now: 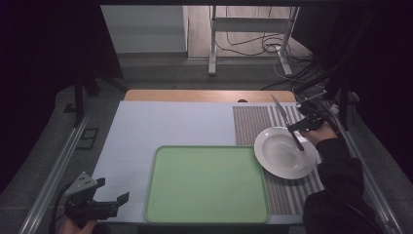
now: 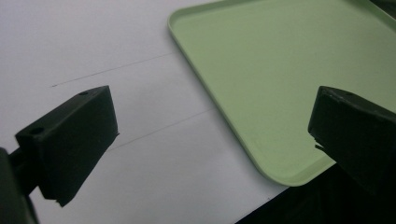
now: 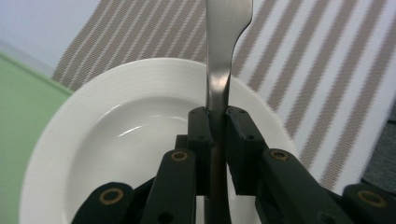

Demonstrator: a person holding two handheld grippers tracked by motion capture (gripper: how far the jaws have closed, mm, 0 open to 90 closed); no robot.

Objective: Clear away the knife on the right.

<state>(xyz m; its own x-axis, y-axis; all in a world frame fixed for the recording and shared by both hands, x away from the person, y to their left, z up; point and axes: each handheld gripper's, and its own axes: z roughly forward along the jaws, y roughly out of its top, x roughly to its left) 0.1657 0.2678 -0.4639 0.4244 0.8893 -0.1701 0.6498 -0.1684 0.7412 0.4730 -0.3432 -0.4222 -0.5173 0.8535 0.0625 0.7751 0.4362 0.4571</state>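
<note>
Two grippers are at work on very different footing. At the far right of the table, the right gripper has its jaws pressed tight on the handle of a table knife, and the right gripper view shows the metal shaft rising straight out from between the black pads, pinched near the neck where the handle narrows. That grip low on the handle likely keeps the blade from swinging, since the knife is carried in the air rather than lying flat; its tip points away over the striped placemat. Below the gripper sits a white plate, resting half on the placemat and just beside the right edge of the green tray, so the knife looks headed either for the mat beside the plate or for the plate's rim, though which cannot be told. The left gripper waits at the near left corner of the table, jaws spread wide and holding nothing; its own view looks past them to the tray's corner, close by yet apart, probably parked out of the way until it is needed.
</note>
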